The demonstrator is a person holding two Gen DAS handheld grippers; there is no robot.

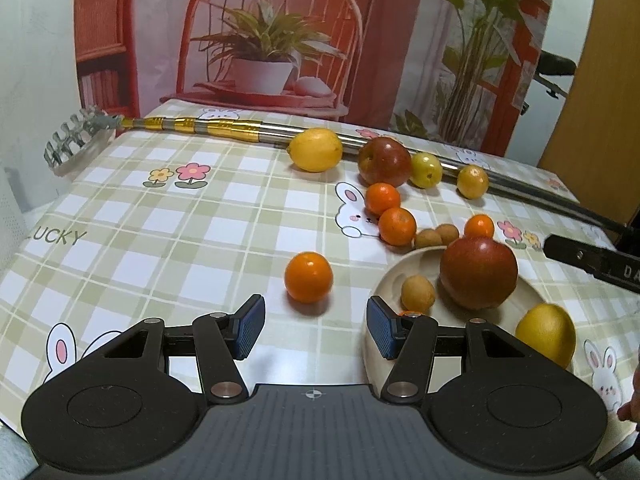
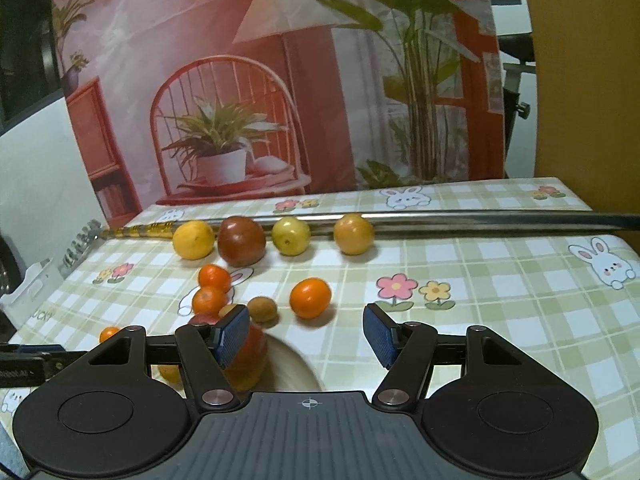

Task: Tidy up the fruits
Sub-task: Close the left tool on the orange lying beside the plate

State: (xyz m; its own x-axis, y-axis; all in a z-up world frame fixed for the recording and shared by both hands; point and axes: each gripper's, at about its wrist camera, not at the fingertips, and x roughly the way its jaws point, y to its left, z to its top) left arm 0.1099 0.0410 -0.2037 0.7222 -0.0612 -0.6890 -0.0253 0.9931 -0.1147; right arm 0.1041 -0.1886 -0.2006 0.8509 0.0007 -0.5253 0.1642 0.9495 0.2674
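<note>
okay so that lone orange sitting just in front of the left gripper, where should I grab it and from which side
Grip the small round orange across its widest middle, coming straight ahead and low from the near side. The left gripper is open and already nearly lined up with it. The checked tablecloth is bare on both flanks, so each finger has room; the cream plate lies apart to the right.

Both views are evenly lit by soft indoor light from above, with a warm cast. Fruit throws short, faint shadows on the checked tablecloth [image 1: 168, 232]; the orange [image 1: 308, 277] has a small dark patch beneath it toward the camera. The metal pole [image 2: 480, 220] carries a bright streak of glare. Fisheye distortion bends the table edges and pole, and the corners fall dark. The plate [image 2: 294, 368] and the apple on it [image 2: 250, 356] look smeared by motion blur
</note>
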